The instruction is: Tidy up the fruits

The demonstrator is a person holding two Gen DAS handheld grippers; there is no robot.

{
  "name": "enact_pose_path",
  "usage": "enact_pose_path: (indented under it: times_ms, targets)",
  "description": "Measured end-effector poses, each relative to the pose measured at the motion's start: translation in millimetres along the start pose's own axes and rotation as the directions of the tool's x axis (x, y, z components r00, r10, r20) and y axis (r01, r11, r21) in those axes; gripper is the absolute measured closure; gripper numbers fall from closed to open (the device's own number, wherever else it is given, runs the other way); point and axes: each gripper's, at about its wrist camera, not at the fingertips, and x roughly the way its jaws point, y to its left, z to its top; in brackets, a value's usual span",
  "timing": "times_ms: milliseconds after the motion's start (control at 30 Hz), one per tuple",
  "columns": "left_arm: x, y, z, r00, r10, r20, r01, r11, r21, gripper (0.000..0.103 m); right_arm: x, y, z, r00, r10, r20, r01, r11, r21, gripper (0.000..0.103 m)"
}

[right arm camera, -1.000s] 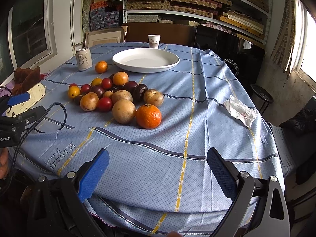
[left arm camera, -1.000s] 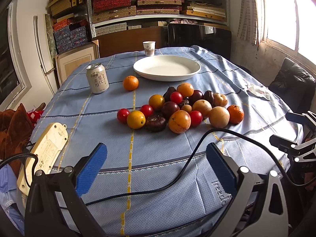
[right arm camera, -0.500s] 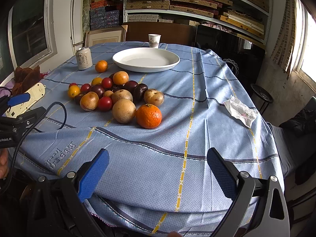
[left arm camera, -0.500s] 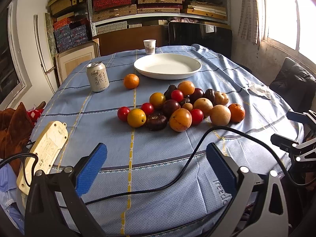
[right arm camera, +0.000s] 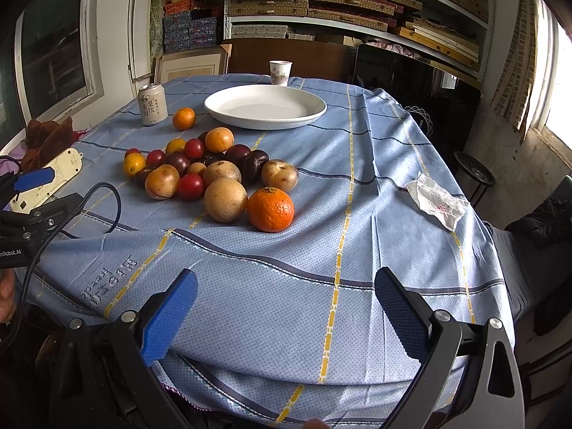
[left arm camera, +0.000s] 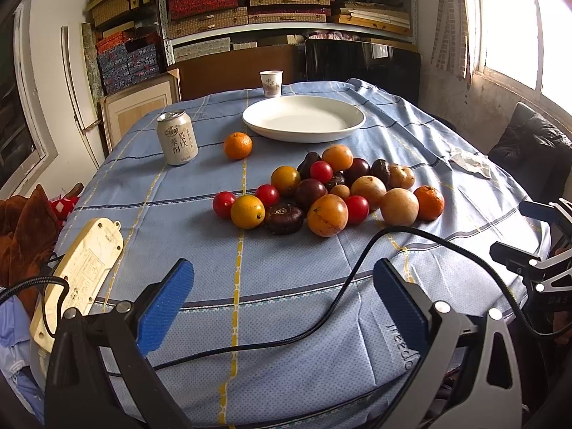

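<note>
- The left tool (left arm camera: pixel 282 302) hung low over the near edge of the bench (left arm camera: pixel 286 286), blue pads spread wide, nothing between them.
- A black cable (left arm camera: pixel 357 268) looped across the cloth right in front of it.
- The right tool (right arm camera: pixel 286 307) sat released as well, fingers far apart, gripping nothing, over the near right part of the blue checked cloth.
- The fruit pile (left arm camera: pixel 329 189) lay bunched mid-bench, well ahead of both tools: red, yellow, dark purple and tan pieces touching one another.
- A bright orange tangerine (right arm camera: pixel 270 209) marked the pile's near right end, pressed against a tan round fruit (right arm camera: pixel 225 199).
- One lone orange (left arm camera: pixel 238 146) sat apart from the pile, between the drink can (left arm camera: pixel 177 138) and the white plate (left arm camera: pixel 304 118).
- The plate stood beyond the pile with no fruit on it, a paper cup (left arm camera: pixel 271 84) just behind its far rim.
- A cream power strip (left arm camera: pixel 77 275) lay at the left edge of the bench.
- A crumpled tissue (right arm camera: pixel 438 203) rested on the cloth off to the right, well clear of the fruit.
</note>
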Motion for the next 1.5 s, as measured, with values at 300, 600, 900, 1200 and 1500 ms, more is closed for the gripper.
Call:
enact_pose_path:
  times_ms: [300,600,900,1200,1500]
  targets:
    - [1,0,-4,1.0,0.001,-0.005,-0.001,1.0,-0.001,0.005,1,1,0,1.0,-0.001,-0.001,0.001,1.0,-0.002,0.003]
    - [2,-3,-6,1.0,0.0,-0.013,0.0,1.0,-0.002,0.005,3,2,-2,1.0,-0.002,-0.008,0.002,1.0,-0.001,0.003]
    - [5,5,-2,1.0,-0.002,-0.015,0.002,1.0,-0.014,0.005,9,0,0,1.0,0.006,-0.013,-0.006,1.0,-0.008,0.003]
    - [11,27,2,1.0,-0.028,-0.008,0.028,0.998,-0.053,0.005,24,-3,20,0.997,0.075,0.029,-0.074,0.997,-0.034,0.004]
    - [16,50,6,1.0,-0.028,0.013,0.029,0.997,-0.073,0.005,63,-1,41,0.996,0.084,-0.041,-0.088,0.991,-0.101,0.015]
